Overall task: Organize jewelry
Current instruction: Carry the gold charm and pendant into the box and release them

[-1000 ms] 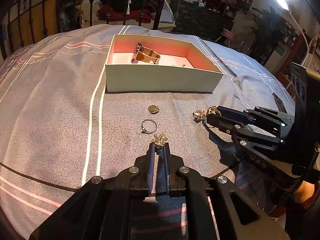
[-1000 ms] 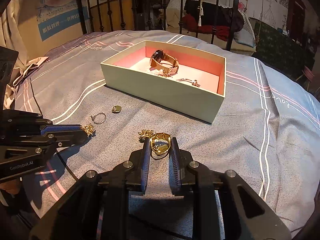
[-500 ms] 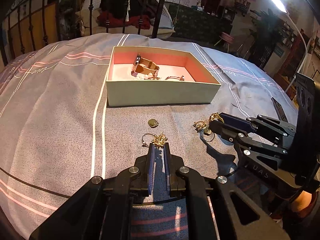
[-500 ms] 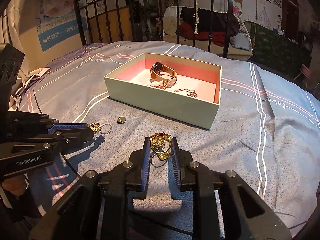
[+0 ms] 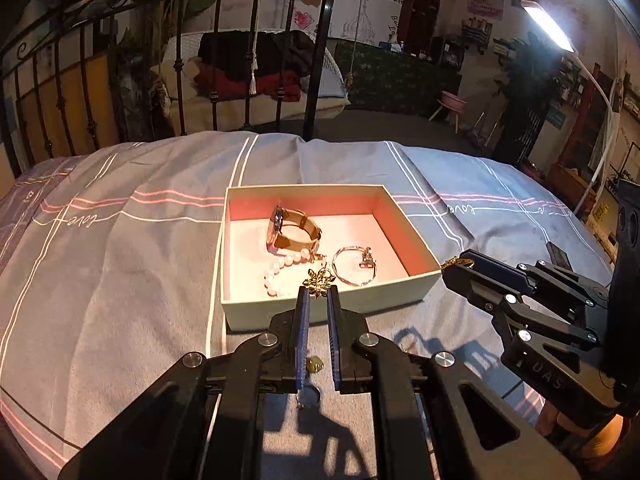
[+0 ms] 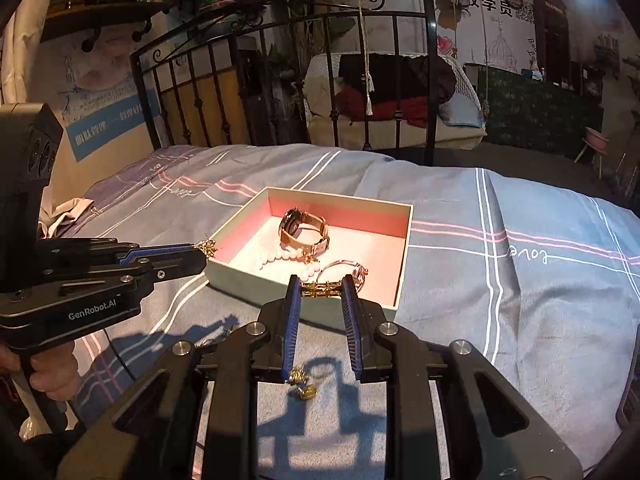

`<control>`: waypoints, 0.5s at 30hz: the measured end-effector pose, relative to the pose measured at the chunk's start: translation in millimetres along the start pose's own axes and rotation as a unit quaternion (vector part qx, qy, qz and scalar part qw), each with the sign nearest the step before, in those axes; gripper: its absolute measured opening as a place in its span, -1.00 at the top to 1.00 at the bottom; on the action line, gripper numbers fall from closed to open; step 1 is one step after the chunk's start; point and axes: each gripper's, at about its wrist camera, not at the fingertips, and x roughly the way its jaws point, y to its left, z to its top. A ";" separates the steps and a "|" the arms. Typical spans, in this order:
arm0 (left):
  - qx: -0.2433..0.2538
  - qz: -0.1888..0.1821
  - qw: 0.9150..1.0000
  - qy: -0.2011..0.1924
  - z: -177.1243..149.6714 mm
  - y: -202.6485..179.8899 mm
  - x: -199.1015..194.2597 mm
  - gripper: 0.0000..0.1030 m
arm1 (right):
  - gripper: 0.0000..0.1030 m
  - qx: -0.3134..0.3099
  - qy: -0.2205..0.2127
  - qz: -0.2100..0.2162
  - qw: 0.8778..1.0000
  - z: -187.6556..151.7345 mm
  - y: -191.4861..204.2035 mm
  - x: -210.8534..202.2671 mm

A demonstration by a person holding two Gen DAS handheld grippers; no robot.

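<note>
An open pale-green box with a pink inside lies on the bedspread. It holds a watch, a pearl bracelet and a thin bangle. My left gripper is shut on a small gold ornament, raised just in front of the box's near wall. My right gripper is shut on a gold ring, held above the near right corner of the box.
Under the left gripper a small gold pendant and a thin ring lie on the blanket. A gold piece lies beneath the right gripper. A black iron bed rail stands behind the box. A hand holds the left gripper's handle.
Both grippers have lifted off the bedspread with their gold pieces and moved up to the box's near wall. The pendant and thin ring stayed on the blanket.
</note>
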 end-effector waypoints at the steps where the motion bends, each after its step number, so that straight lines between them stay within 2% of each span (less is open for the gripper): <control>1: -0.002 -0.002 1.000 -0.002 7.4 1.4 1.8 0.83 | 0.58 0.001 -0.002 -0.002 1.000 5.1 -1.5 2.6; 9: -0.007 -0.007 1.000 0.015 48.3 0.7 31.6 0.83 | 0.58 0.016 0.001 -0.006 1.000 33.5 -14.4 34.3; 15: -0.009 -0.003 0.999 0.033 56.2 1.1 53.9 0.83 | 0.58 0.025 0.017 -0.008 1.000 35.7 -19.4 54.7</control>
